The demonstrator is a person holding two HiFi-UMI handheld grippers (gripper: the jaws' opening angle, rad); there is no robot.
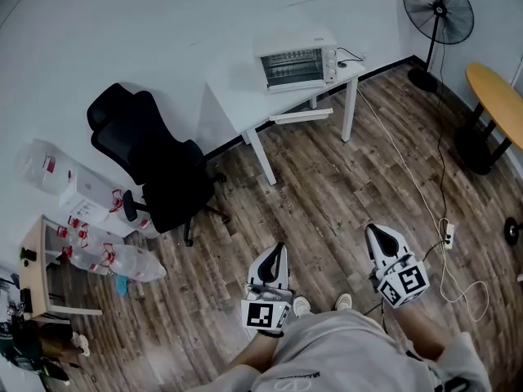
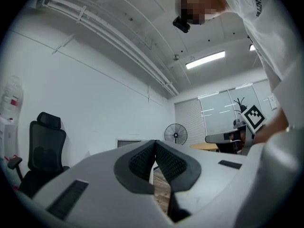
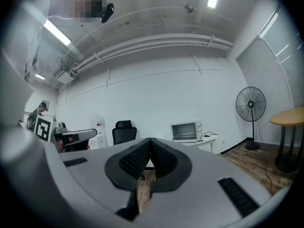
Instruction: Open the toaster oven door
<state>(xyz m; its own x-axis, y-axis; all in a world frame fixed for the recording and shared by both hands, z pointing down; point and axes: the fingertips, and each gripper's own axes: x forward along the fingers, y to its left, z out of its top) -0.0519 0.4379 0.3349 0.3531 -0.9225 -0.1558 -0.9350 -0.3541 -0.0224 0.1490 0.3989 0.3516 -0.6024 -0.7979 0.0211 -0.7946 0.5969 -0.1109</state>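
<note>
A white toaster oven (image 1: pixel 296 64) with its glass door closed stands on a white table (image 1: pixel 237 92) against the far wall; it also shows in the right gripper view as the toaster oven (image 3: pixel 185 131). Both grippers are held low near the person's lap, far from the oven. My left gripper (image 1: pixel 278 253) is shut with nothing between its pads, its tips meeting in the left gripper view (image 2: pixel 155 144). My right gripper (image 1: pixel 375 233) is also shut and empty, with its tips together in its own view (image 3: pixel 150 143).
A black office chair (image 1: pixel 155 166) stands left of the table. A standing fan (image 1: pixel 437 11) and a round wooden table (image 1: pixel 497 100) are at the right. A power strip and cables (image 1: pixel 448 235) lie on the wood floor. Boxes and plastic bags (image 1: pixel 90 219) sit at left.
</note>
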